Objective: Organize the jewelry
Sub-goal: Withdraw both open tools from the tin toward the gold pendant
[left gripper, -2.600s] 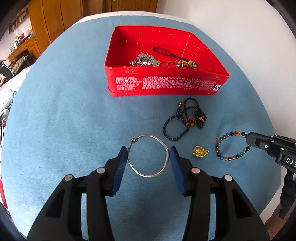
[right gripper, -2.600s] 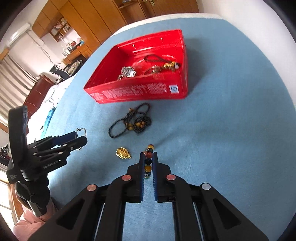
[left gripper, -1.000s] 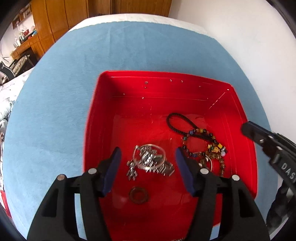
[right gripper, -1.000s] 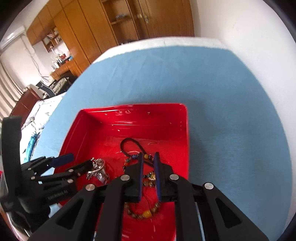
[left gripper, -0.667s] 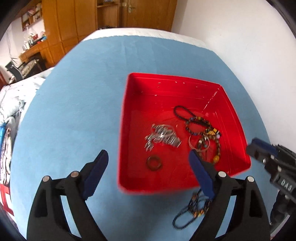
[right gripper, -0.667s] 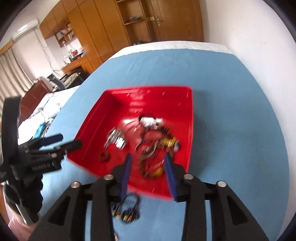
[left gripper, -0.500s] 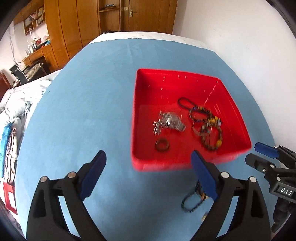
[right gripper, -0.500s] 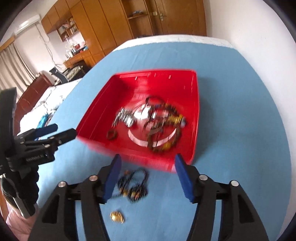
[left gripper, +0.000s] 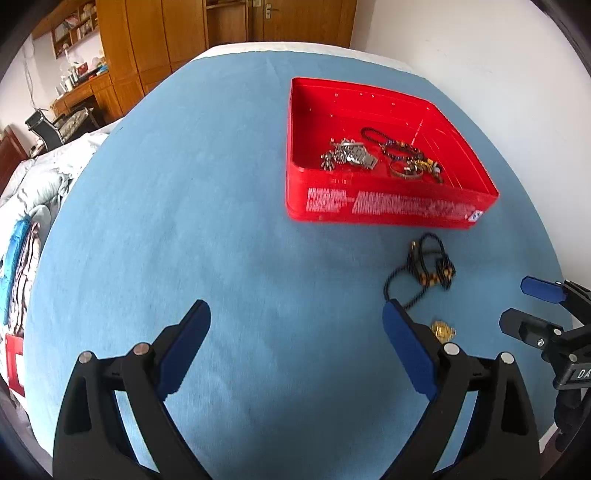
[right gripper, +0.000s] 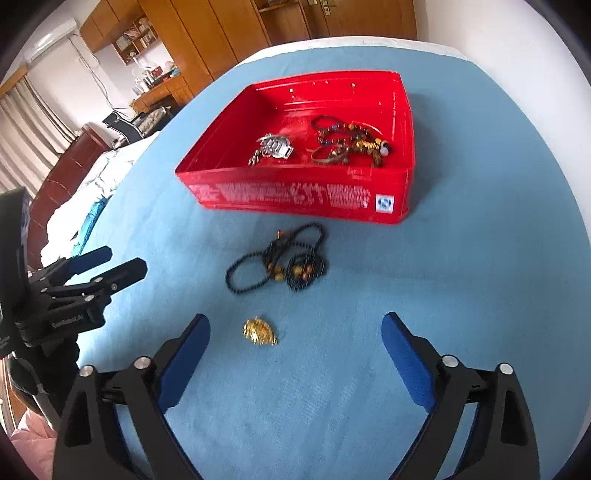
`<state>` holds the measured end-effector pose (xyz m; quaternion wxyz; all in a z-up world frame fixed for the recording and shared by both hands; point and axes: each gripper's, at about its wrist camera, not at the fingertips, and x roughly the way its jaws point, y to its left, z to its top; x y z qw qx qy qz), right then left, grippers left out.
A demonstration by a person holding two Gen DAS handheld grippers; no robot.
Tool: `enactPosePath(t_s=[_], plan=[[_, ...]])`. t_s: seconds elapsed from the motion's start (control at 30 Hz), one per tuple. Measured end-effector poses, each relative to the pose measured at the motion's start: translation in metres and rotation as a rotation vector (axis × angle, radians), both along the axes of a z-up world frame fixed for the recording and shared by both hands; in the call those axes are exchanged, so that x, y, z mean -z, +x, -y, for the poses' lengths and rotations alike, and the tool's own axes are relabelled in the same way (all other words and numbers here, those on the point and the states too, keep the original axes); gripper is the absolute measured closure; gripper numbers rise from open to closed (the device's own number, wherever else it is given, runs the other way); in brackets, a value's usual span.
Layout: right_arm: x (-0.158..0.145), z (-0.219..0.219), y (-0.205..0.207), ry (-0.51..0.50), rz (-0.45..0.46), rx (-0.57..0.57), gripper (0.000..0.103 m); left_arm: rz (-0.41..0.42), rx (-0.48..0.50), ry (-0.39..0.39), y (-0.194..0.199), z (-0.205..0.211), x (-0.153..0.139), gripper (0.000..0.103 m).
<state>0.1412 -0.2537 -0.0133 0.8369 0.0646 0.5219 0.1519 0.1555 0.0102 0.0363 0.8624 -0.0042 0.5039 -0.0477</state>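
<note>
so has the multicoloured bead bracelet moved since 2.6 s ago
Yes. It left the blue cloth beside the gold pendant and now lies inside the red tin.

A matt, finely napped light-blue cloth (right gripper: 461,295) covers the surface. The rectangular red plastic box (right gripper: 295,195) is glossy, its floor throwing white glints. Inside lies a shiny silver metal watch band (right gripper: 275,147). The small gold pendant (right gripper: 259,331) gleams like polished metal — the black beaded necklace (right gripper: 291,266) looks smooth. Both black grippers are matt plastic, with dull blue pads (right gripper: 184,358). Wooden cabinets (left gripper: 159,33) show a satin sheen.
</note>
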Motion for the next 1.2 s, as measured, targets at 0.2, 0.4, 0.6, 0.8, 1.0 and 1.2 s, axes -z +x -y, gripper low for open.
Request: enactPosePath(t_s=[0.2, 0.4, 0.6, 0.8, 1.0, 1.2], plan=[[0.002, -0.006, -0.014, -0.01, 0.01, -0.019, 0.006, 0.012, 0.003, -0.008, -0.024, -0.002, 0.0, 0.009], [0.009, -0.014, -0.02, 0.024, -0.016, -0.062, 0.006, 0.013, 0.021, -0.004, -0.038, 0.002, 0.001, 0.009], [0.015, -0.018, -0.022, 0.01, -0.019, -0.069, 0.006, 0.012, 0.016, -0.007, -0.045, 0.0, 0.001, 0.009], [0.019, -0.02, -0.024, -0.002, -0.023, -0.071, 0.007, 0.011, 0.015, -0.005, -0.046, -0.002, 0.003, 0.009], [0.019, -0.022, -0.022, -0.026, -0.014, -0.082, 0.008, -0.003, 0.004, -0.001, -0.046, -0.004, 0.009, 0.009], [0.027, -0.02, -0.007, -0.021, -0.043, -0.092, 0.033, -0.027, -0.03, 0.008, -0.037, -0.01, 0.018, 0.009]])
